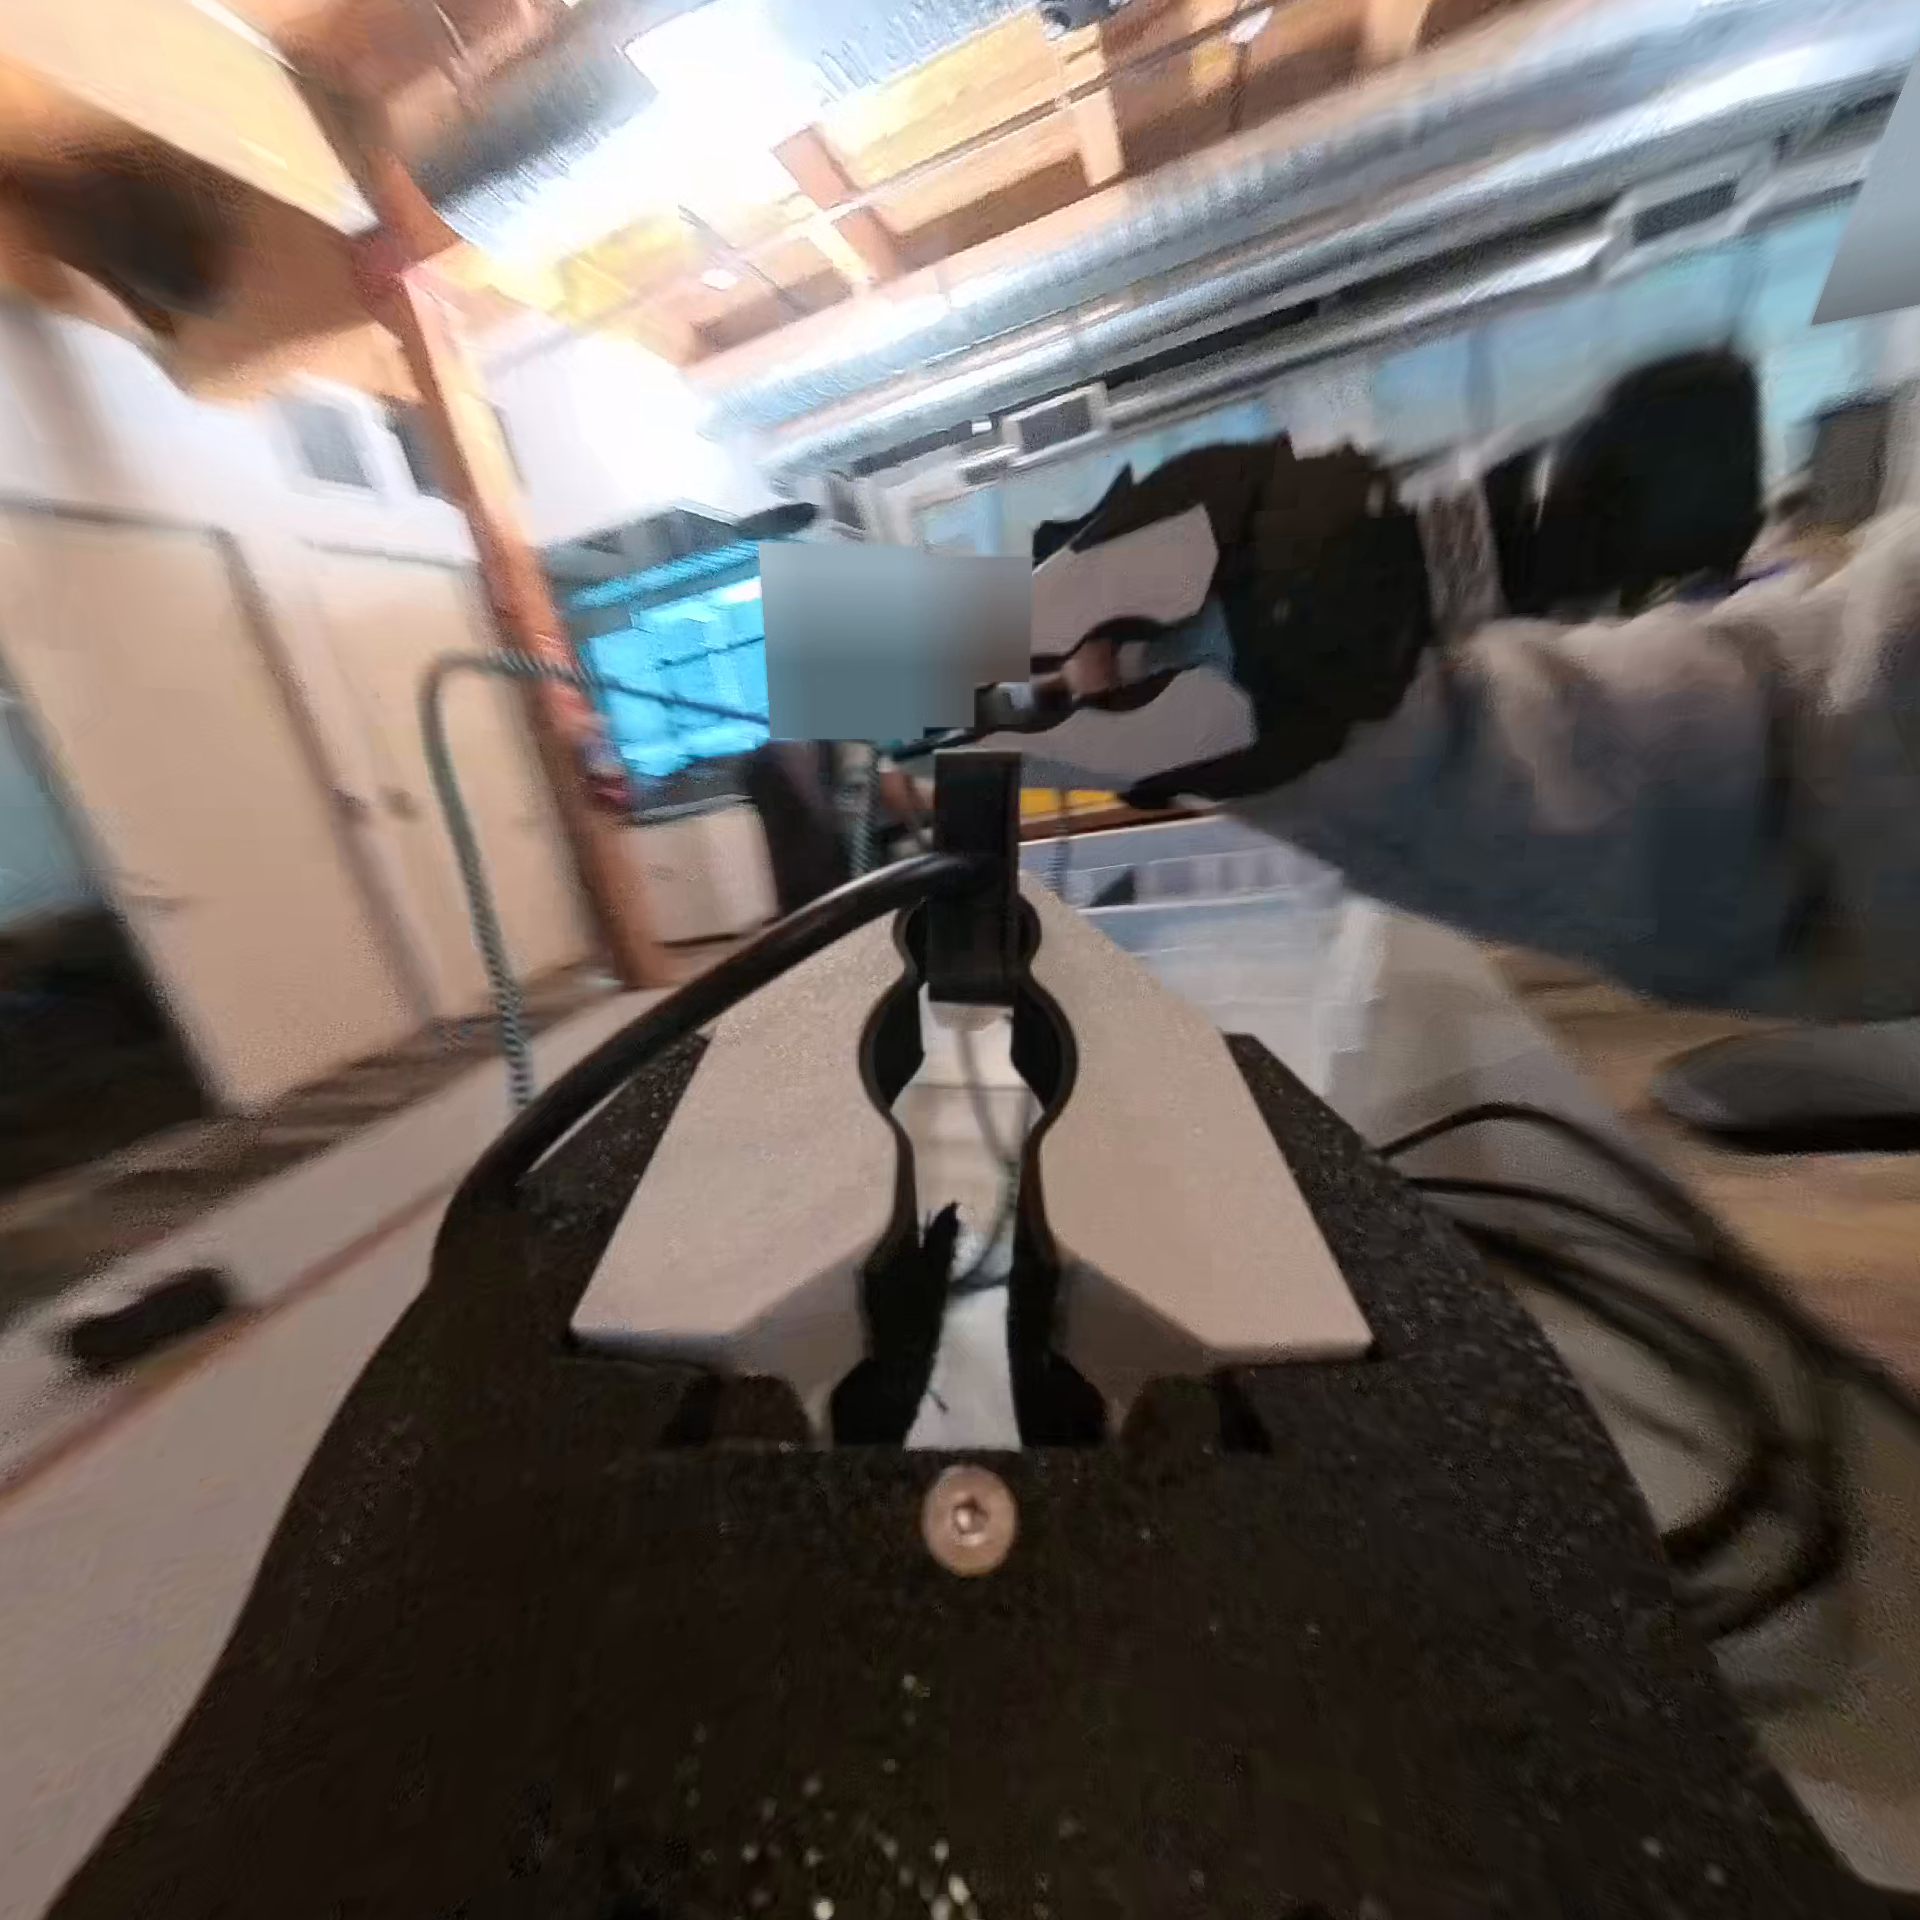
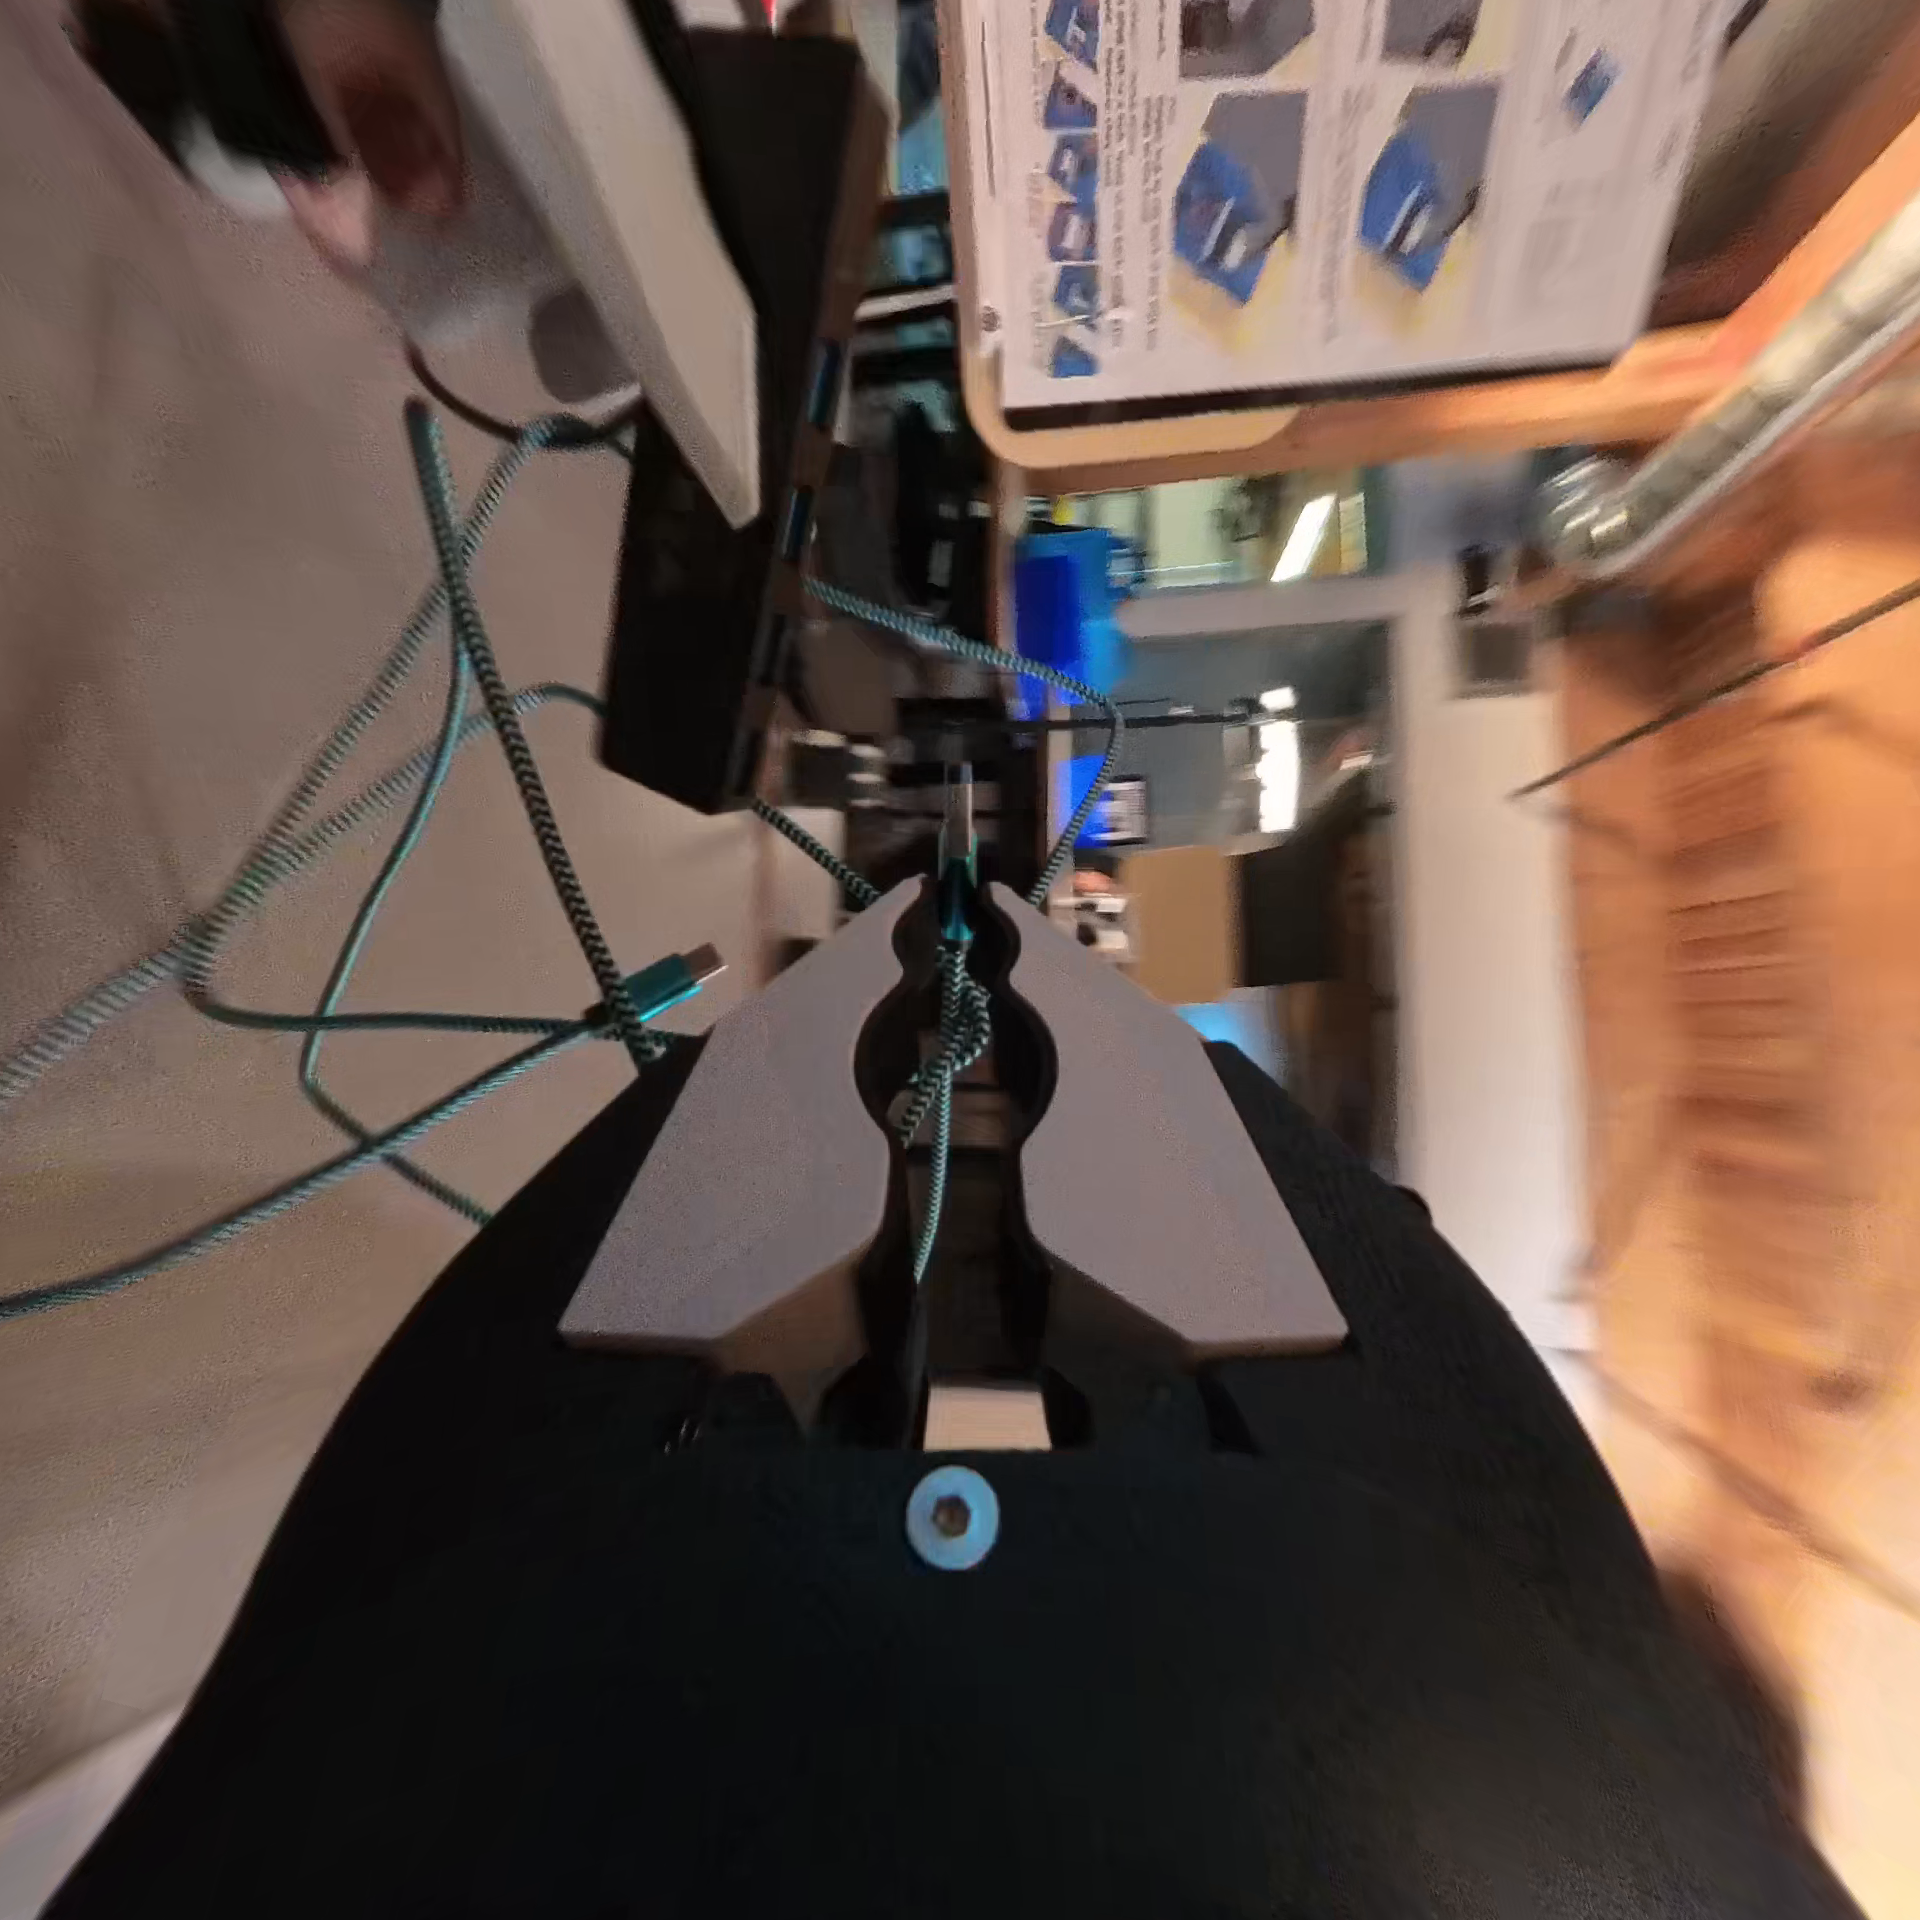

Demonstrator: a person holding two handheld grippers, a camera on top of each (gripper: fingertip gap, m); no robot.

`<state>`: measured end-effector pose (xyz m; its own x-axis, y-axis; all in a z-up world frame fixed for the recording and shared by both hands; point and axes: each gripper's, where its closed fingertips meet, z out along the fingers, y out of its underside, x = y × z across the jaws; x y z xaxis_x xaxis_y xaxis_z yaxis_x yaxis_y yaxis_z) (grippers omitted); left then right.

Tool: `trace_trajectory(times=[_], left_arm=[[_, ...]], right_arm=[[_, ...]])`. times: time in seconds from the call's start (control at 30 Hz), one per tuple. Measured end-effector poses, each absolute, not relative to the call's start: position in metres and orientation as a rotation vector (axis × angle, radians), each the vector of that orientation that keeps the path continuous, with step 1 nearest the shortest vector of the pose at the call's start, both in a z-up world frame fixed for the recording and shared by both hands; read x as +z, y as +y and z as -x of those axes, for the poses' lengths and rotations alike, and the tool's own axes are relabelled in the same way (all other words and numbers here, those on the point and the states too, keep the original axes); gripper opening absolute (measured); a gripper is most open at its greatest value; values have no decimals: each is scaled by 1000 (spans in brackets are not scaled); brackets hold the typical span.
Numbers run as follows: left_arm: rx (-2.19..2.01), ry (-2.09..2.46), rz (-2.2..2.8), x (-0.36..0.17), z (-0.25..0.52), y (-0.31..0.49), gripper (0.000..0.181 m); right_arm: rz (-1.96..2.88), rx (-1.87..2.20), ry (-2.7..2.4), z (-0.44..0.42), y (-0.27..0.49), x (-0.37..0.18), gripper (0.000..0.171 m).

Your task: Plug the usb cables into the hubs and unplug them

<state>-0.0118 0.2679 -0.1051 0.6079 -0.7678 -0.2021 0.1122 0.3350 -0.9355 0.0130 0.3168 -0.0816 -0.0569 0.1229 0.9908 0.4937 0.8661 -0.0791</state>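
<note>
**Hub and plug held in the air, insertion pending**

Hub body first: the left gripper [image 1: 971,935] has its grey fingers pinched on a slim black rectangular hub [image 1: 974,831], which stands upright from the tips, its smooth black lead [image 1: 727,977] curving off to the left. In the right wrist view this hub [image 2: 691,623] hangs edge-on at upper left, with a row of ports along its narrow side. To its right, the right gripper [image 2: 958,914] is closed on the teal metal collar of a teal-and-black braided USB cable [image 2: 1081,696], its silver plug [image 2: 958,805] projecting past the tips, apart from the hub. The step in hand appears to be alignment before insertion. The next move calls for turning the plug toward a free port and squaring it. Both items are clear of the beige tabletop [image 2: 208,831], leaving free room around them; slack braided loops and a loose teal plug [image 2: 675,982] lie just left of the fingers and could snag.
</note>
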Motion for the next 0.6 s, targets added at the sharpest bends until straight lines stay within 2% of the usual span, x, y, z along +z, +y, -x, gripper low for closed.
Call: trace_trajectory(times=[0.13,0.33,0.6], left_arm=[[-1119,718,1165,-111,0,258,8],[-1724,680,1151,-117,-9,241,7],[-1980,562,1115,-116,-8,245,8]], right_arm=[[131,-666,-1581,-10,302,-83,4],[-182,-850,-1594,-3,278,-87,4],[-441,-981,-1535,7,262,-96,5]])
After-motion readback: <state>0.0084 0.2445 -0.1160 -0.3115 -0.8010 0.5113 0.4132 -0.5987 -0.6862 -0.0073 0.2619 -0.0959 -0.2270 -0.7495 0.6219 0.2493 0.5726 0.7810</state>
